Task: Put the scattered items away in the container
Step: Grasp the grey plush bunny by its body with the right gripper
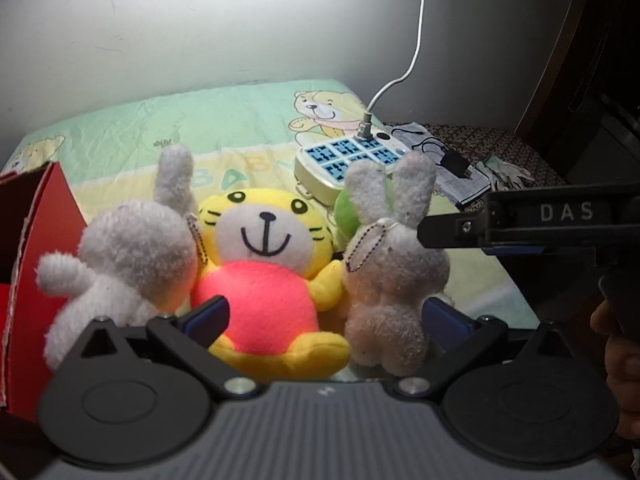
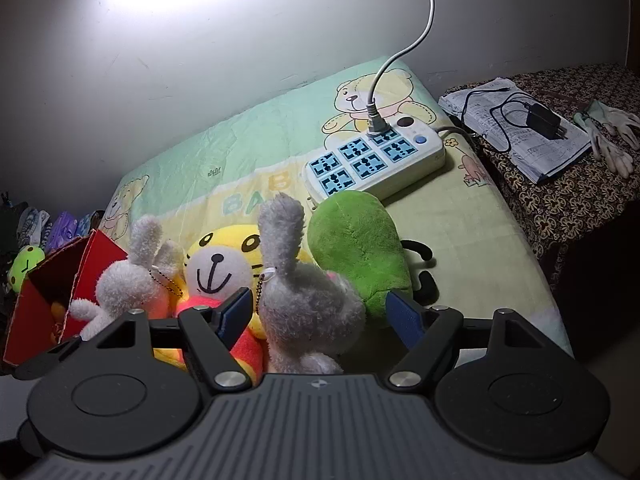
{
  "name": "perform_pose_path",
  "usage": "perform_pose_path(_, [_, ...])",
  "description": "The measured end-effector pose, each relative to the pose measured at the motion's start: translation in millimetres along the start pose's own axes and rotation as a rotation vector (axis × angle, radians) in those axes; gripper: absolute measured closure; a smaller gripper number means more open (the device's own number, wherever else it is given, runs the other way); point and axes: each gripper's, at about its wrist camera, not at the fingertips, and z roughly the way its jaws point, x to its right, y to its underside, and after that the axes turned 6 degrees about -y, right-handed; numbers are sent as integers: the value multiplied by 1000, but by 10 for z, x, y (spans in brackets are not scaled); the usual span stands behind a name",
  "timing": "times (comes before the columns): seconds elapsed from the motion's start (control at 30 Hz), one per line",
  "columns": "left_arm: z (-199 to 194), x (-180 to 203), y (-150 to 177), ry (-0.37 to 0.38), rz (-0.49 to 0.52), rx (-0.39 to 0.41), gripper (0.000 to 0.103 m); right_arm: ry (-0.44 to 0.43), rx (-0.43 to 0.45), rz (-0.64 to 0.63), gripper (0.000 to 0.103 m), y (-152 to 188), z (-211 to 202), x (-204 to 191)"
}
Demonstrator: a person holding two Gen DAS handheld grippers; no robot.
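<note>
Four plush toys bunched together on the mattress (image 1: 256,120), near its front edge. Yellow tiger (image 1: 264,264) in a pink shirt sits upright in the middle, facing the grippers. Left bunny (image 1: 128,264) presses against the tiger's side, back turned, one ear up, ball chain at its neck. Right bunny (image 1: 394,276) stands on the tiger's other side, both ears up, ball chain looped at the neck. Green plush (image 2: 356,248) lies behind the right bunny, toward the power strip (image 2: 376,160), which sits near the mattress's back right corner with a white cable (image 2: 404,52) plugged in.

Red box (image 2: 44,300) stands open at the mattress's left edge, touching the left bunny; something yellow shows inside. A green toy (image 2: 26,266) sits beyond the box, off the mattress.

Left gripper (image 1: 324,316): jaws wide apart, nothing held; the tiger's belly and the right bunny's legs lie between the blue pads (image 1: 208,314), no contact visible.

Right gripper (image 2: 320,312): jaws wide apart, nothing held; the right bunny sits between the fingers, close to the camera, left pad just beside it. Whether it touches, can't tell. From the left wrist view the right gripper's body comes in from the right, tip just beside the right bunny's head.

Off the mattress's right edge: patterned cloth (image 2: 568,200) with papers (image 2: 516,132), black charger (image 2: 542,120), white gloves (image 2: 612,136).
</note>
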Motion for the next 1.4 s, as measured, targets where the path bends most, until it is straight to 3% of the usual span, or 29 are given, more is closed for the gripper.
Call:
perform_pose_path(0.13, [60, 20, 15, 47, 25, -21, 1, 3, -78, -27, 26, -5, 103, 34])
perform_pose_path(0.27, [190, 161, 7, 91, 88, -29, 1, -17, -94, -4, 26, 15, 230, 76])
perform_pose_path(0.3, [241, 184, -7, 98, 90, -38, 1, 5, -108, -19, 28, 8, 263, 91])
perform_pose_path(0.33, [298, 201, -21, 107, 86, -48, 1, -6, -106, -21, 37, 7, 287, 95])
perform_pose_path(0.5, [586, 324, -31, 139, 102, -102, 14, -47, -104, -11, 45, -28, 350, 139])
perform_pose_path(0.57, [691, 358, -14, 136, 104, -117, 17, -61, -112, -6, 43, -40, 384, 164])
perform_pose_path(0.63, [778, 376, -14, 136, 109, -139, 22, -79, -111, -3, 34, -20, 416, 158])
perform_pose_path(0.73, [855, 407, -13, 142, 129, -161, 38, -77, -125, -14, 36, -2, 477, 146])
perform_pose_path(0.8, [881, 427, -8, 131, 143, -162, 42, -80, -139, -3, 38, 5, 519, 179])
perform_pose_path(0.93, [843, 413, -37, 153, 146, -160, 45, -102, -149, 18, 46, -32, 489, 242])
perform_pose_path(1.13, [582, 420, -129, 204, 162, -136, 45, -150, -159, 73, 46, -115, 294, 301])
perform_pose_path(1.4, [293, 377, -276, 175, 141, -135, 45, -204, -126, 75, 46, -160, 108, 148])
